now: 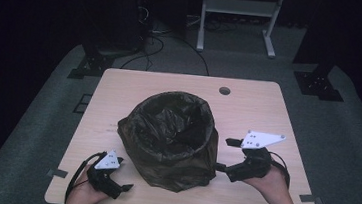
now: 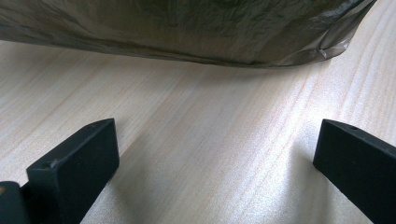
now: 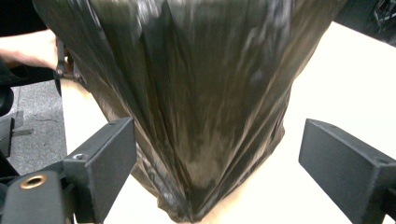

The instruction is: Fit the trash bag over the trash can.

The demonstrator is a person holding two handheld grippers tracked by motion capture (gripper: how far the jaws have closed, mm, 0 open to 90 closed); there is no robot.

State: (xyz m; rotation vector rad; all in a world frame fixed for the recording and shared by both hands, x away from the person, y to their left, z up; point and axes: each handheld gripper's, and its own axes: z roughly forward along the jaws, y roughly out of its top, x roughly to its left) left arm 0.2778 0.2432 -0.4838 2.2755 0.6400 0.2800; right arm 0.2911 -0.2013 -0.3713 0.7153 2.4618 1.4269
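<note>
Pale wooden desk [image 1: 269, 105] carrying a bin lined with a dark crinkled plastic bag [image 1: 173, 136] at its centre; the left gripper [image 1: 122, 176] and right gripper [image 1: 222, 155], both wide open and empty, are flanking it, ideally pinching loose film low down.

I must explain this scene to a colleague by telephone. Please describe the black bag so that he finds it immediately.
On the light wooden table, look at the middle. The bin with a black bag stands there, its mouth open upward: the tallest, darkest, crinkled thing.
</note>
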